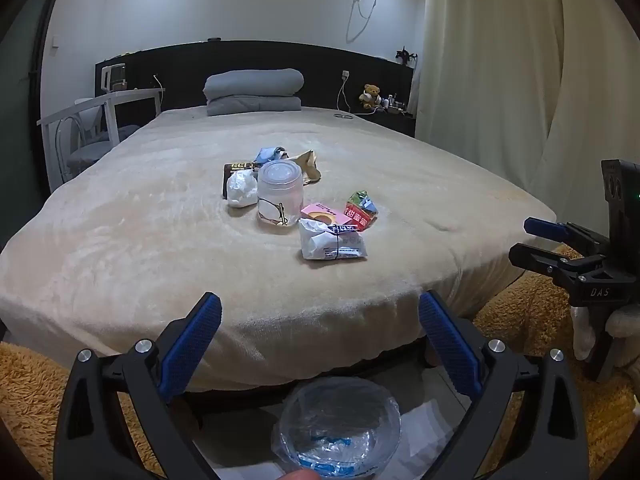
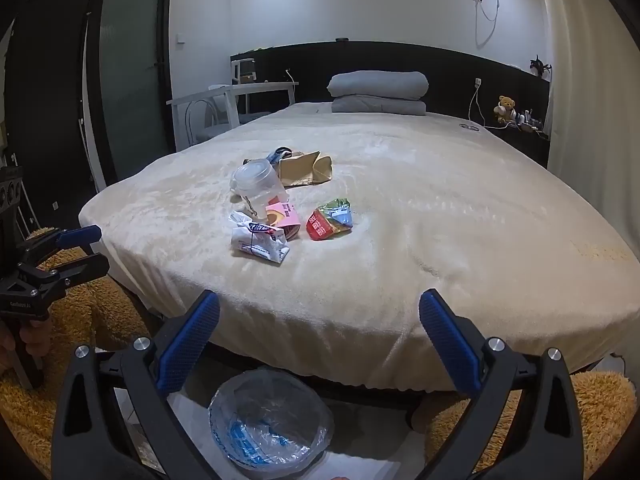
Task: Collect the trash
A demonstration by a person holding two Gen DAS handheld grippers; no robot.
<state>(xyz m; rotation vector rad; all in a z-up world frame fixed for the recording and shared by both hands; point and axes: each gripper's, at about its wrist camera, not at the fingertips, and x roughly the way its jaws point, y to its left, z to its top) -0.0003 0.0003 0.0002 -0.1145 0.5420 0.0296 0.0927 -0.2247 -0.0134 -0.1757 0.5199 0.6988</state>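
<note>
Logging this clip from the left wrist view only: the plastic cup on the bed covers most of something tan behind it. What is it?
Observer: A brown paper bag, lying on its side just behind the plastic cup.
Operator: And what stands beyond the white desk, off my left edge?
Observer: A tall dark-framed door with frosted glass, next to the white desk.
</note>
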